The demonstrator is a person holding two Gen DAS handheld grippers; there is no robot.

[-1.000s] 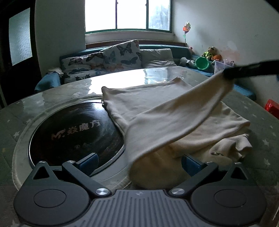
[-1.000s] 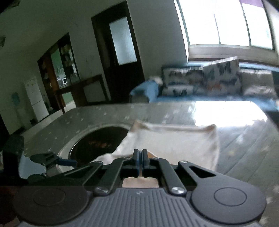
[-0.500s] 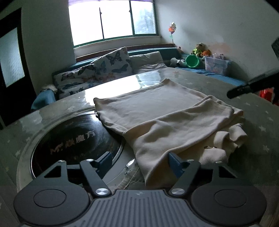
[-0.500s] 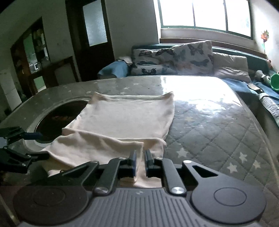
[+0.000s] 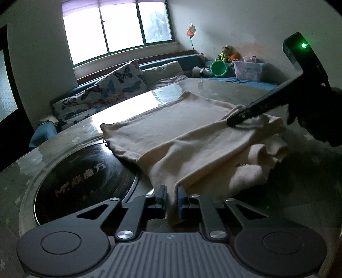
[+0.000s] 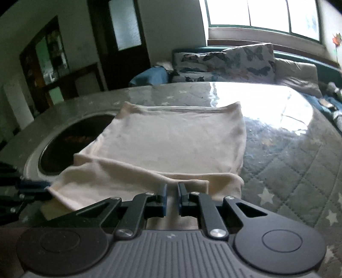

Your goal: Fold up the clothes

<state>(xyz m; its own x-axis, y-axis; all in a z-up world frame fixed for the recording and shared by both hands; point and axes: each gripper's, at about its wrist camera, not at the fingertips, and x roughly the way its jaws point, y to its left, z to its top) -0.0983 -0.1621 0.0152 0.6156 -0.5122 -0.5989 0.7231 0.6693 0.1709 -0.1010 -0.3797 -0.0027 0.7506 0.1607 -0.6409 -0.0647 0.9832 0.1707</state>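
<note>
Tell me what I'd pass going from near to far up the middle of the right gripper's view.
Right gripper → cream garment → shiny table → butterfly cushions → window.

Cannot tell whether the left gripper (image 5: 171,197) or the right gripper (image 6: 171,197) actually pinches the cream garment (image 5: 188,136), its near edge hidden behind their fingers in both views.

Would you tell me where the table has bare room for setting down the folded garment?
Bare quilted cover lies right of the cream garment, and glossy tabletop beyond its far edge. Left is crowded by the round black inset, which the garment overlaps.
</note>
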